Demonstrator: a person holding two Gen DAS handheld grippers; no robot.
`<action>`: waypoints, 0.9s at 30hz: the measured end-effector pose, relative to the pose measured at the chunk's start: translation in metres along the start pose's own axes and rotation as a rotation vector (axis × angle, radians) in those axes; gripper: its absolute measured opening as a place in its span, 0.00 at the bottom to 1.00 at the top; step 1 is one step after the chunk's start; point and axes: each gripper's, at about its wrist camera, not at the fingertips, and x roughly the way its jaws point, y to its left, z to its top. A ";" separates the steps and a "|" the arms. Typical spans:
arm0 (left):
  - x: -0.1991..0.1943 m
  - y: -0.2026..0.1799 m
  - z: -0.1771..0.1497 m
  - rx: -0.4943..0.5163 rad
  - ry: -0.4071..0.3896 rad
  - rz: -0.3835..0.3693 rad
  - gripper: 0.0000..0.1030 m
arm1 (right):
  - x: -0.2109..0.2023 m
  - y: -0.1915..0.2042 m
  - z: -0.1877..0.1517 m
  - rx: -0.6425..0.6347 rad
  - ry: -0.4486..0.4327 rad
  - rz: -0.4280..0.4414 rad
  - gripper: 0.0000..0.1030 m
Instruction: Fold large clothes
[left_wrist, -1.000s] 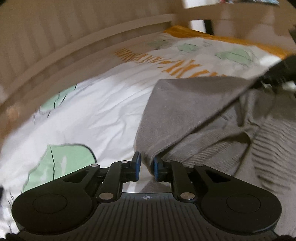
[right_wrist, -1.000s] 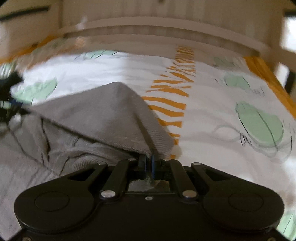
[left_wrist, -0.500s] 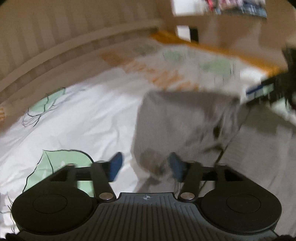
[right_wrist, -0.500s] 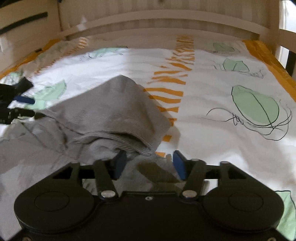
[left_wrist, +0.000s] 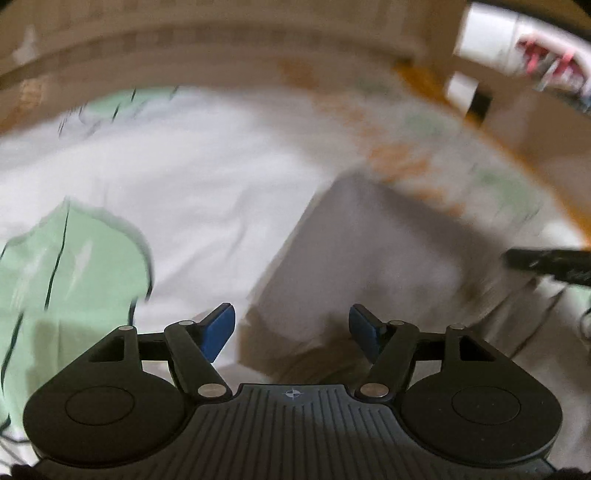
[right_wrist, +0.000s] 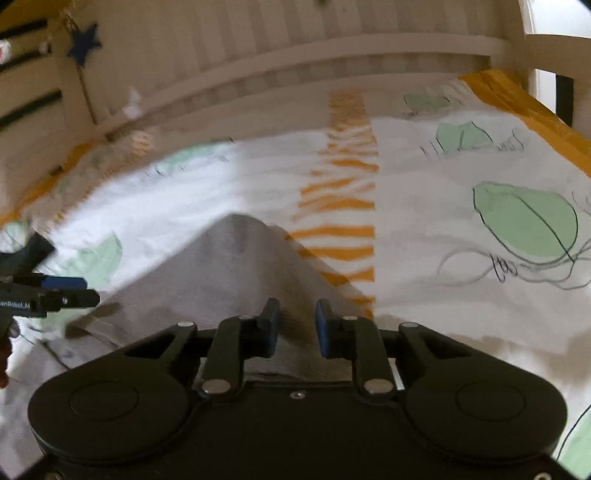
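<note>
Before you lies a white bedsheet (right_wrist: 229, 192) printed with pale green leaf shapes (right_wrist: 524, 221) outlined in black and a band of orange stripes (right_wrist: 343, 206) — its far right edge is solid orange. Beyond it you see a cream slatted bed frame (right_wrist: 280, 70); a dark blue star (right_wrist: 85, 44) hangs at its upper left — the left wrist view is blurred.

Left gripper (left_wrist: 291, 326), right gripper (right_wrist: 294, 328): black bodies, blue pads, silver pivot screws, round side discs.
</note>
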 end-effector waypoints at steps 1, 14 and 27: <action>0.006 0.005 -0.007 -0.009 0.020 -0.002 0.69 | 0.008 -0.001 -0.007 -0.013 0.045 -0.020 0.24; -0.037 0.015 0.024 0.024 -0.091 -0.048 0.69 | -0.025 -0.019 -0.001 -0.046 0.027 0.018 0.47; 0.035 -0.001 0.047 0.116 0.042 -0.109 0.69 | 0.051 -0.004 0.043 -0.145 0.103 0.051 0.63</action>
